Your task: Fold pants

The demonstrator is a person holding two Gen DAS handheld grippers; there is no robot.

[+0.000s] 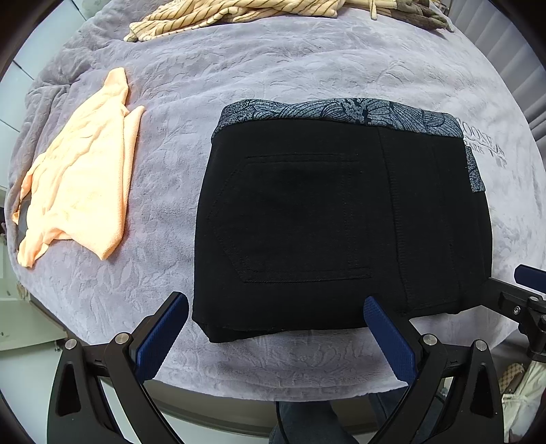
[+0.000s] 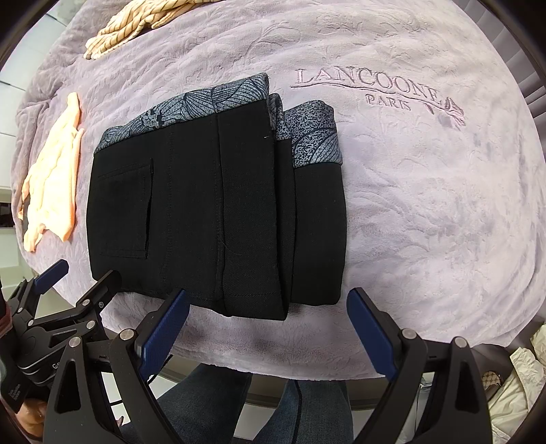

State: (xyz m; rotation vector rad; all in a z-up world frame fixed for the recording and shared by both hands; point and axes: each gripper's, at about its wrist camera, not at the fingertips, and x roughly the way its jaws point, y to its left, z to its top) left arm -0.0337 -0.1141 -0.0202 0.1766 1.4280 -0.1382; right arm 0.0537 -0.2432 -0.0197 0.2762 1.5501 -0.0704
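Black pants (image 1: 324, 222) lie folded into a thick rectangle on the lilac blanket, back pocket up, with a grey leaf-print waistband along the far edge. The right wrist view shows the same pants (image 2: 211, 211) as stacked layers, the lowest sticking out on the right. My left gripper (image 1: 276, 304) hovers open at the bundle's near edge, nothing between its blue pads. My right gripper (image 2: 268, 300) is open too, just short of the near edge. The left gripper (image 2: 76, 276) shows open at the lower left of the right wrist view.
The lilac embossed blanket (image 2: 426, 205) covers the table, with "LANCOONE PARIS" stitched at the far right. A peach garment (image 1: 82, 177) lies to the left. A striped beige garment (image 1: 221, 13) is at the far edge. A person's jeans-clad legs (image 2: 211, 403) stand below the table's front edge.
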